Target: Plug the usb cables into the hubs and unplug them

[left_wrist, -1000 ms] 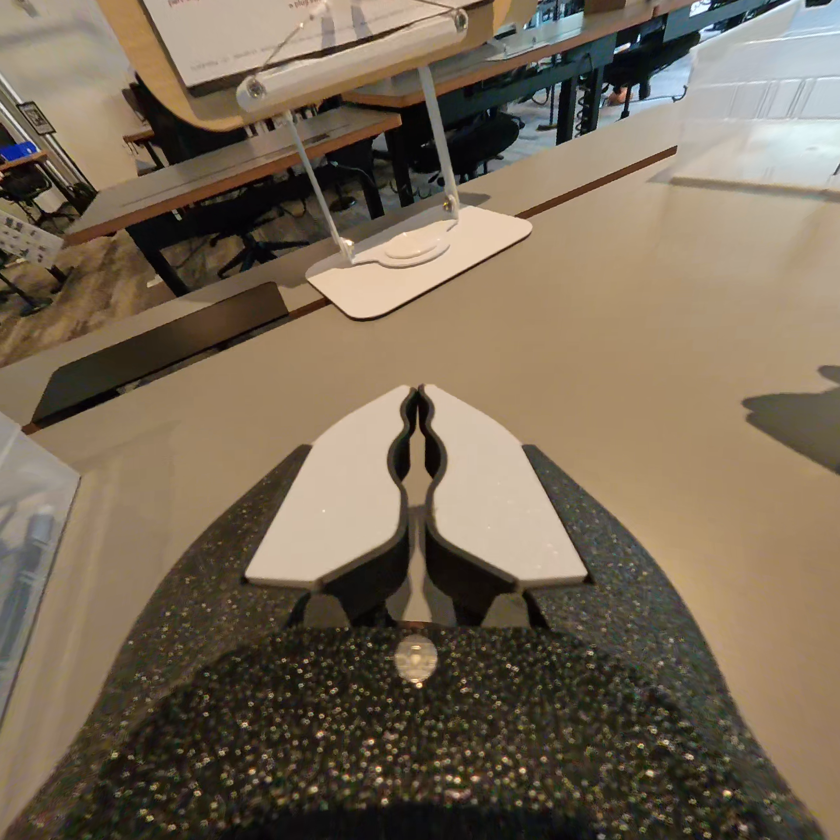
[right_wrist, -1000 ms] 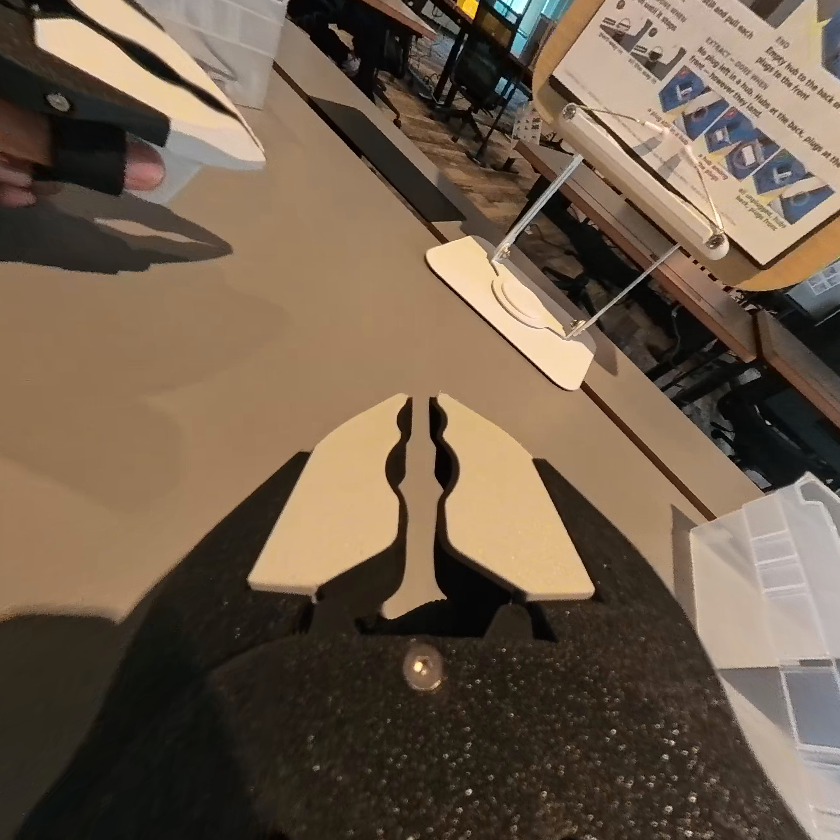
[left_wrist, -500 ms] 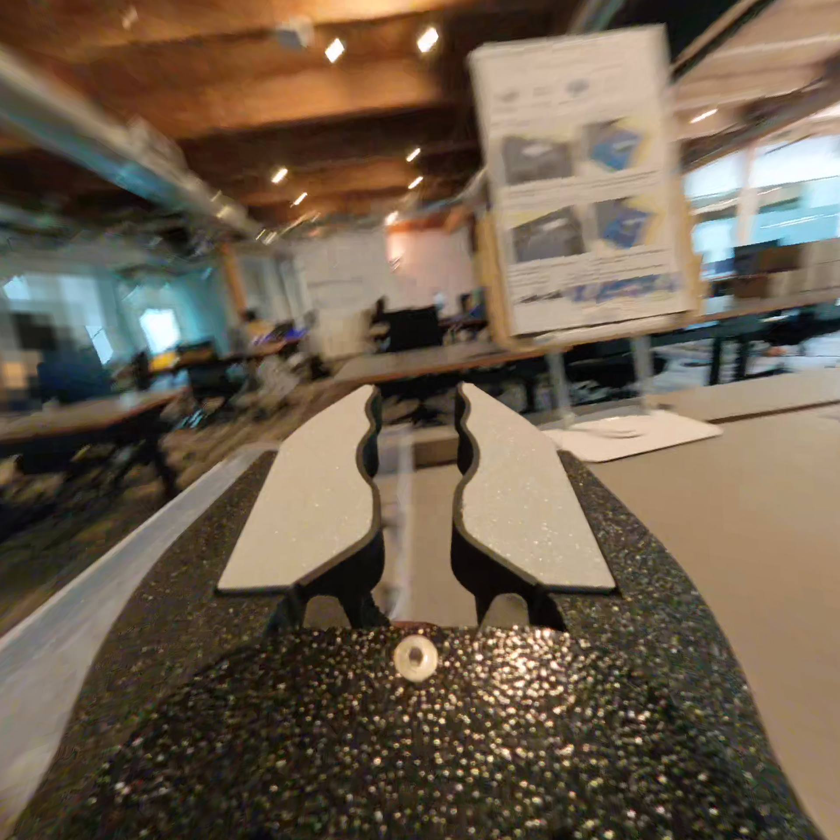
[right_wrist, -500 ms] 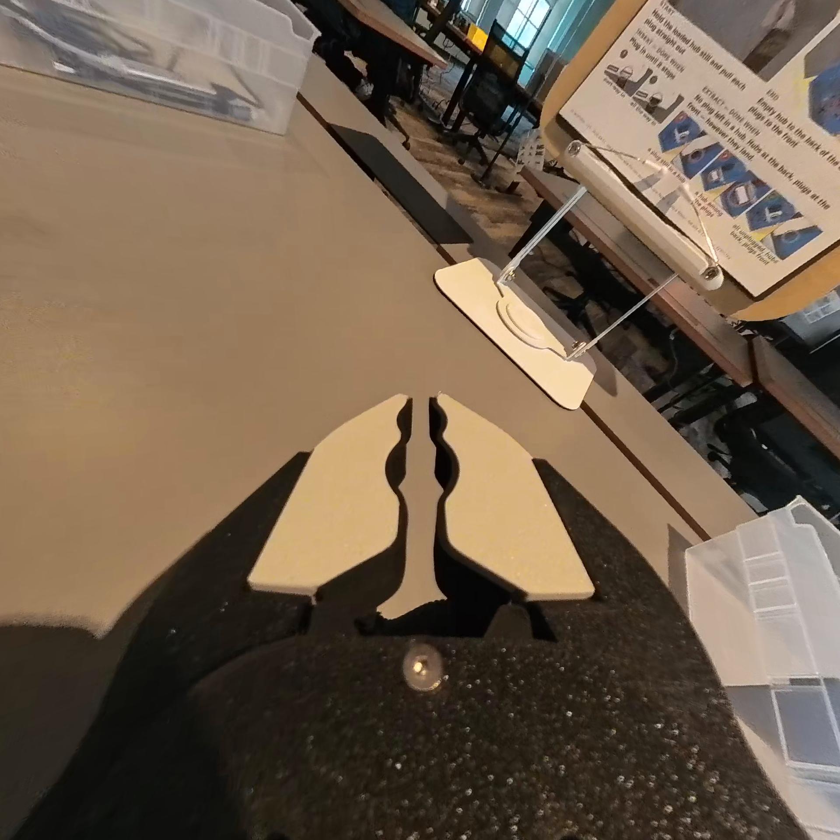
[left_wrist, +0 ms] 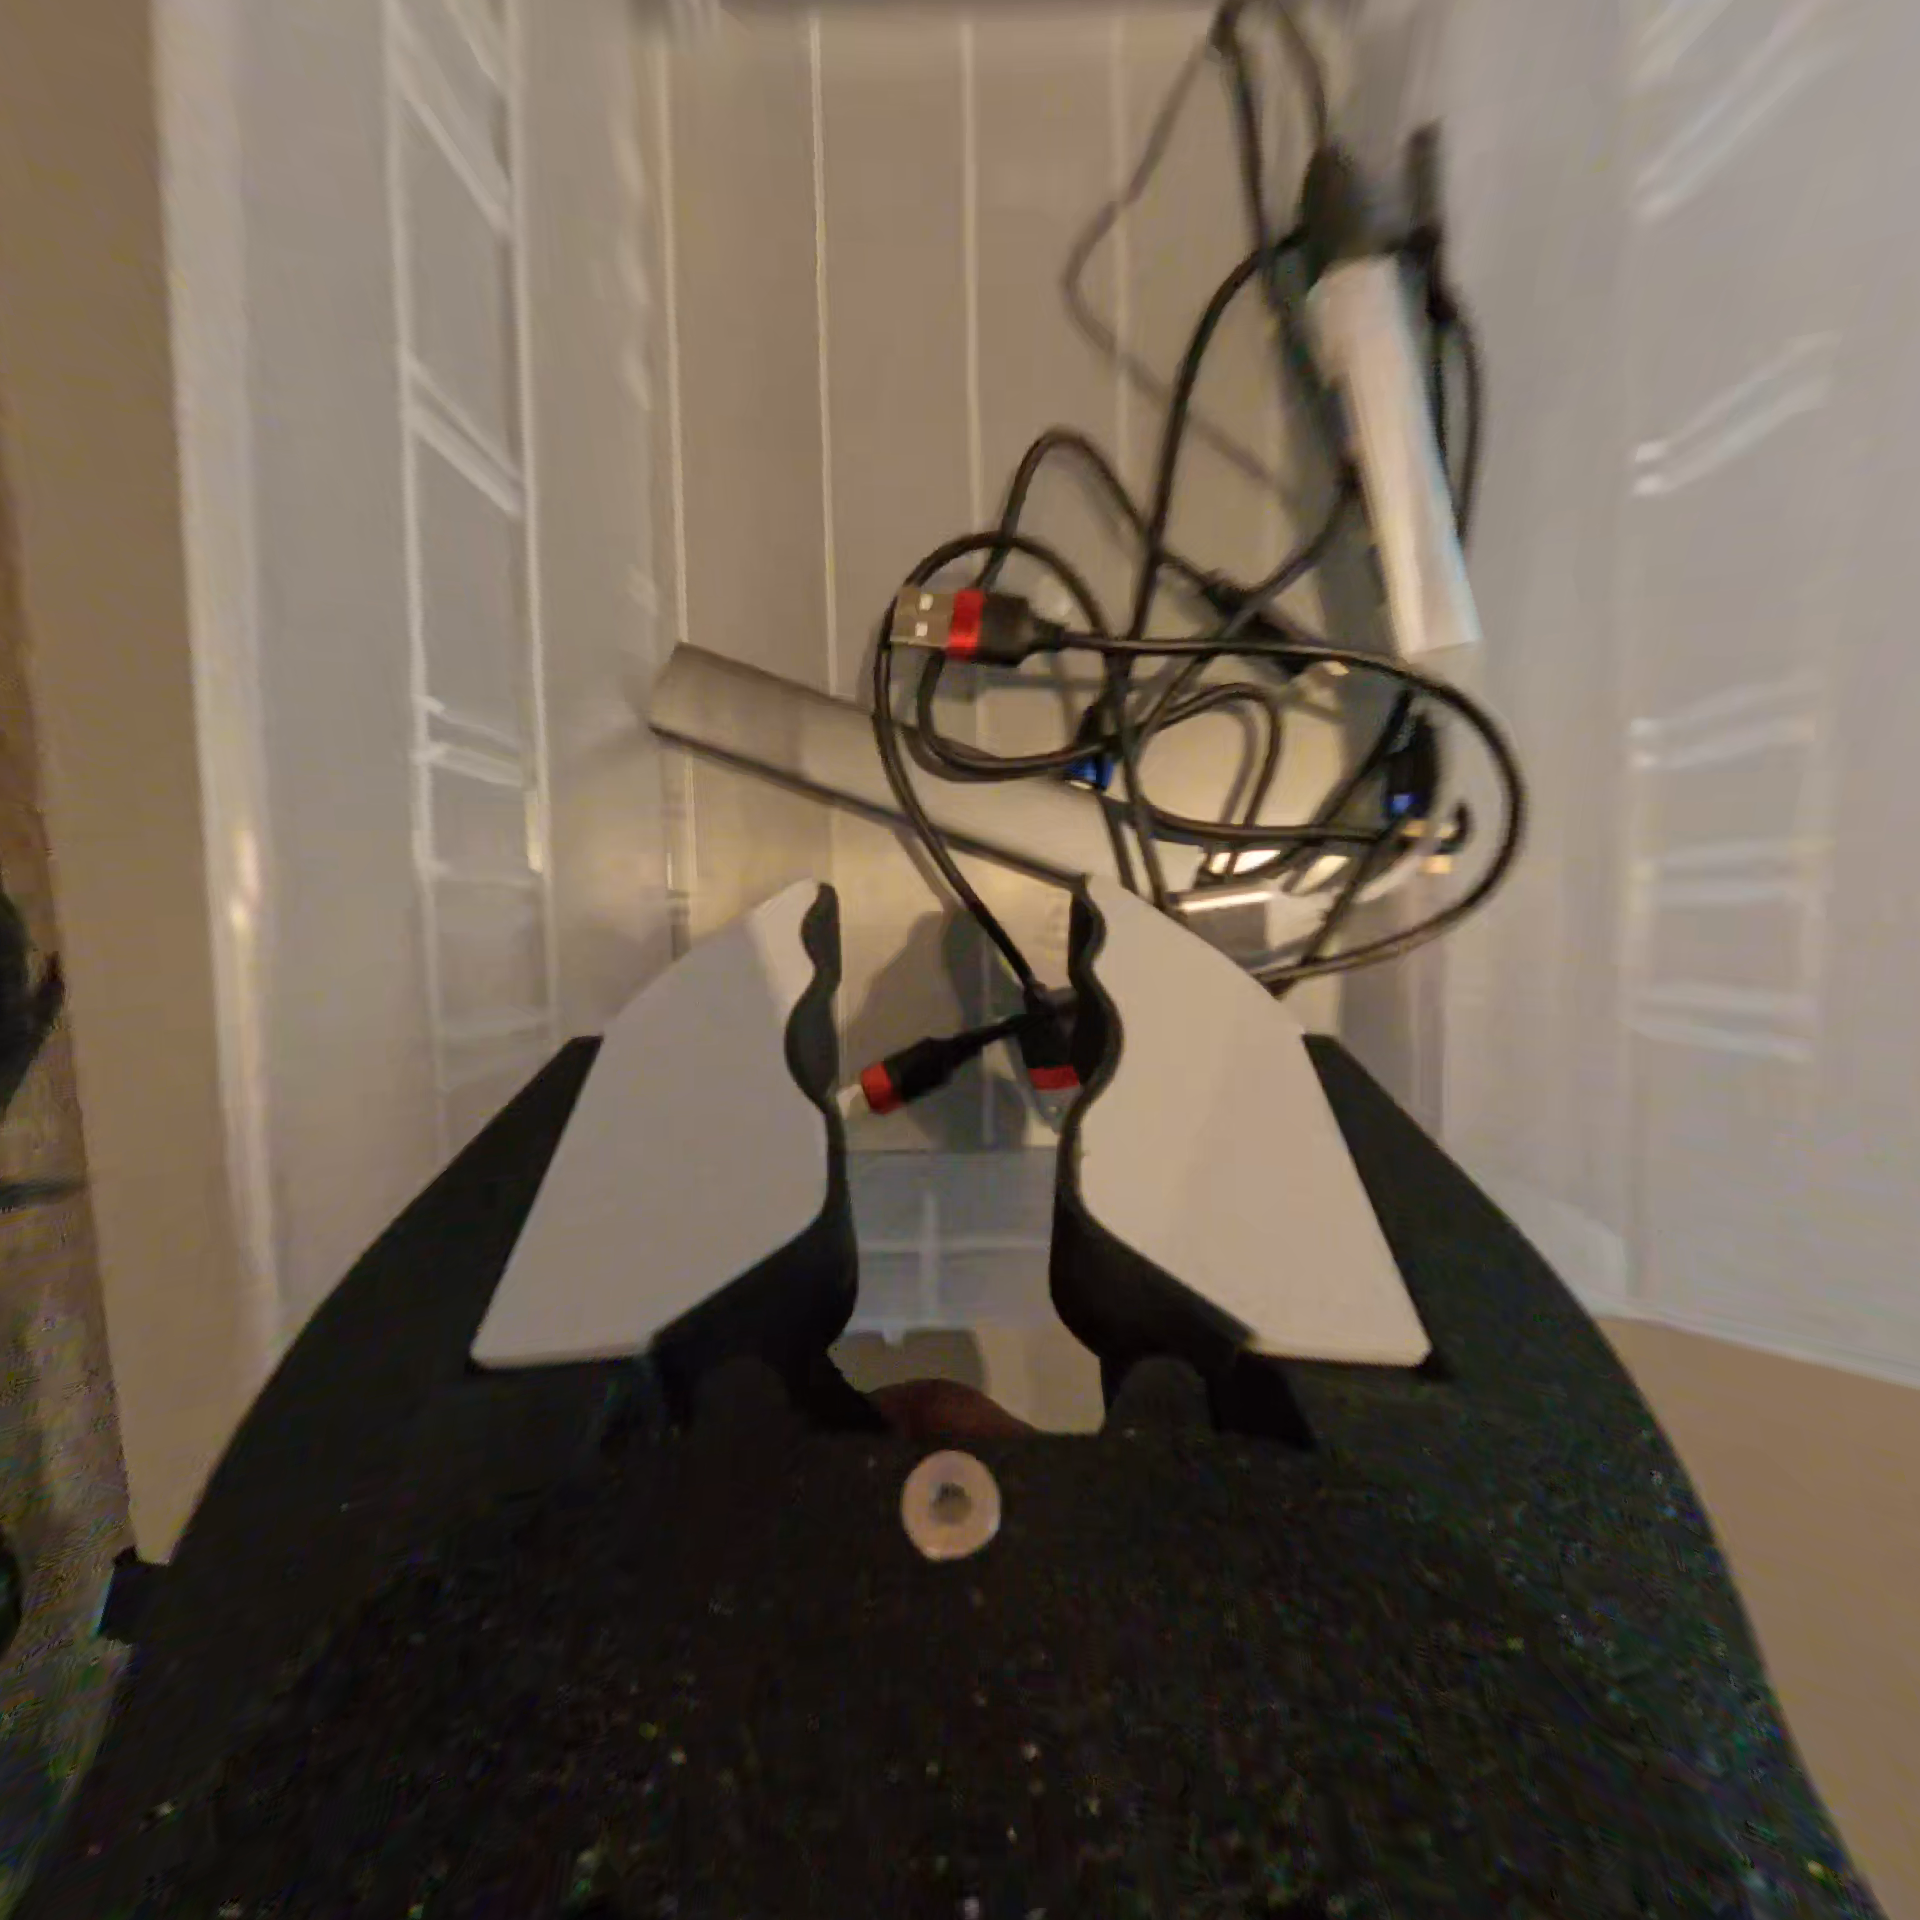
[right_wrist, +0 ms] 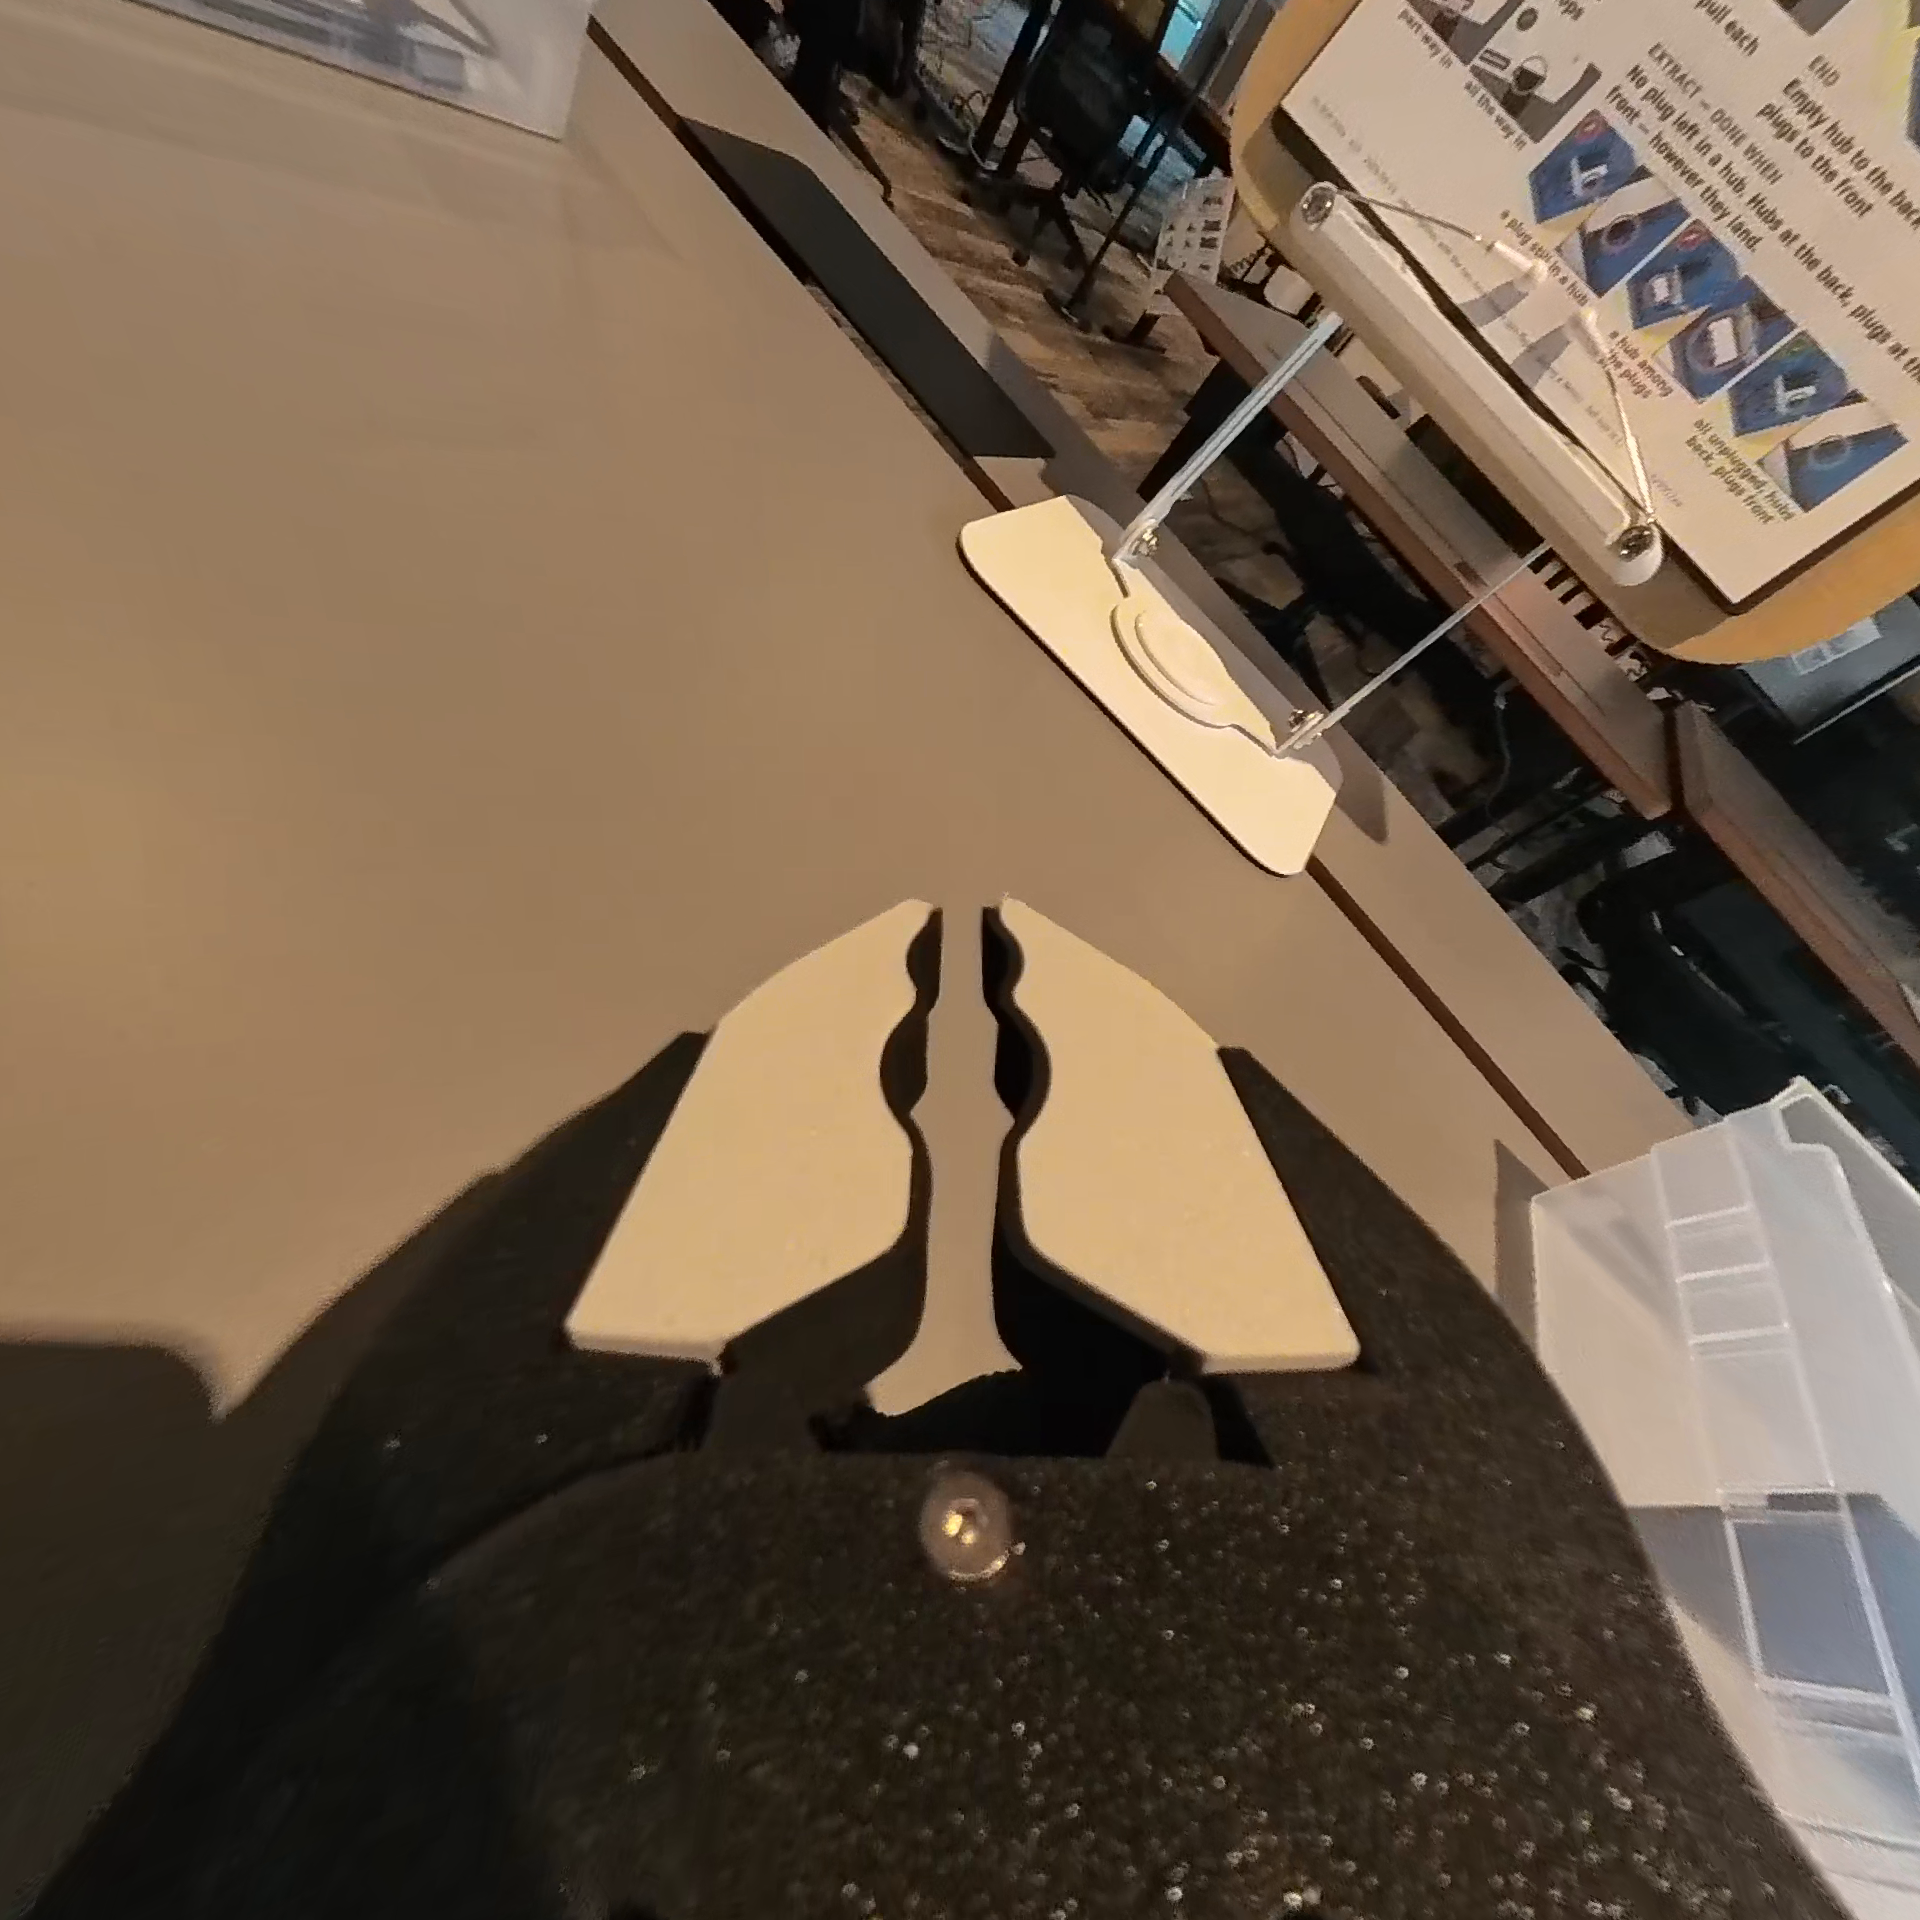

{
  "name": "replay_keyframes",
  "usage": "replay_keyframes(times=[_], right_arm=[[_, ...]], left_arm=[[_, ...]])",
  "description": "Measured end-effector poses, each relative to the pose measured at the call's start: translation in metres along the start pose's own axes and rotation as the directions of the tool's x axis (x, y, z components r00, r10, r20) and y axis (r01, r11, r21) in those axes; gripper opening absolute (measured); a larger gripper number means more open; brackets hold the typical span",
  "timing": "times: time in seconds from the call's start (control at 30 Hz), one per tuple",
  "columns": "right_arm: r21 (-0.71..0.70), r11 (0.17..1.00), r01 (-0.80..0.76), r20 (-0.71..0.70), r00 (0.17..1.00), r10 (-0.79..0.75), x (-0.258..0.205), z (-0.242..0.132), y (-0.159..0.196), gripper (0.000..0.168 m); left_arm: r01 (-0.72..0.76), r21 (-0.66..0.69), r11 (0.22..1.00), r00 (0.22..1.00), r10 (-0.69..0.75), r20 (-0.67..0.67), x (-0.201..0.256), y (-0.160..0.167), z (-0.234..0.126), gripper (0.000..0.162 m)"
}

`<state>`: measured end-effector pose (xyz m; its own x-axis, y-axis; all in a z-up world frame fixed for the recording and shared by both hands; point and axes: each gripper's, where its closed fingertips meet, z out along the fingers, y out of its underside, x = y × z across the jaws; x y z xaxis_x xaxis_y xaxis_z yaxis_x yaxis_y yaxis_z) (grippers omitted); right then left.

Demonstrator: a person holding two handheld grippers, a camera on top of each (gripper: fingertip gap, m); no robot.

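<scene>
In the left wrist view I look down into a clear plastic bin (left_wrist: 468, 520). A tangle of black USB cables (left_wrist: 1195, 665) lies in it with a long grey hub (left_wrist: 831, 743) and a pale hub (left_wrist: 1392, 436). One plug with a red collar (left_wrist: 940, 620) lies on top. Two more red-collared plugs (left_wrist: 894, 1081) show between my fingers. My left gripper (left_wrist: 956, 894) is open and empty, just above them. My right gripper (right_wrist: 971, 909) is all but shut, with a thin gap, empty, above the bare table (right_wrist: 416, 520).
A white stand base (right_wrist: 1153, 675) with thin legs holds a printed board (right_wrist: 1662, 260) at the table's far edge. A second clear bin (right_wrist: 1714, 1299) stands at the right. A black panel (right_wrist: 862, 281) lies along the far edge. Desks and chairs stand beyond. About 55 cm separates my left fingertips from my right.
My left gripper has swung from the table, up and round, then down over the cable bin, and has opened. My right gripper has hardly moved; the other gripper has left its view.
</scene>
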<state>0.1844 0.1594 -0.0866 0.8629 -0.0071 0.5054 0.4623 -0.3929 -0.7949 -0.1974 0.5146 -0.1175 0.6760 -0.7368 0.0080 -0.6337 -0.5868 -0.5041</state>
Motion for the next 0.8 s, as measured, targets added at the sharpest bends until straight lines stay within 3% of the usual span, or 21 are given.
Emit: replay_keyframes(times=[0.07, 0.17, 0.27, 0.4, 0.53, 0.8], right_arm=[[-0.004, 1.000, 0.011, -0.016, 1.000, -0.011, 0.002, -0.001, 0.001, 0.007], [-0.008, 0.999, 0.034, -0.038, 0.999, -0.035, 0.006, -0.002, 0.001, 0.007], [-0.003, 0.998, 0.063, -0.061, 0.996, -0.063, 0.008, -0.005, -0.002, 0.007], [0.013, 0.995, 0.098, -0.073, 0.993, -0.097, 0.006, -0.010, -0.006, 0.007], [0.035, 0.989, 0.144, -0.083, 0.987, -0.141, 0.001, -0.016, -0.012, 0.007], [0.070, 0.965, 0.252, -0.102, 0.964, -0.244, -0.015, -0.027, -0.025, 0.006]], left_arm=[[0.034, -0.083, 0.996, 0.999, -0.035, -0.013, -0.005, 0.001, 0.017, 0.041], [0.127, -0.093, 0.988, 0.991, -0.131, -0.041, -0.008, -0.006, 0.032, 0.041], [0.309, -0.029, 0.951, 0.944, -0.310, -0.112, -0.009, -0.017, 0.039, 0.041], [0.528, 0.094, 0.844, 0.843, -0.506, -0.183, -0.015, -0.039, 0.034, 0.038], [0.505, 0.056, 0.861, 0.863, -0.502, -0.056, -0.027, -0.030, 0.033, 0.037], [0.566, 0.010, 0.824, 0.824, -0.566, -0.007, -0.028, -0.026, 0.047, 0.032]])
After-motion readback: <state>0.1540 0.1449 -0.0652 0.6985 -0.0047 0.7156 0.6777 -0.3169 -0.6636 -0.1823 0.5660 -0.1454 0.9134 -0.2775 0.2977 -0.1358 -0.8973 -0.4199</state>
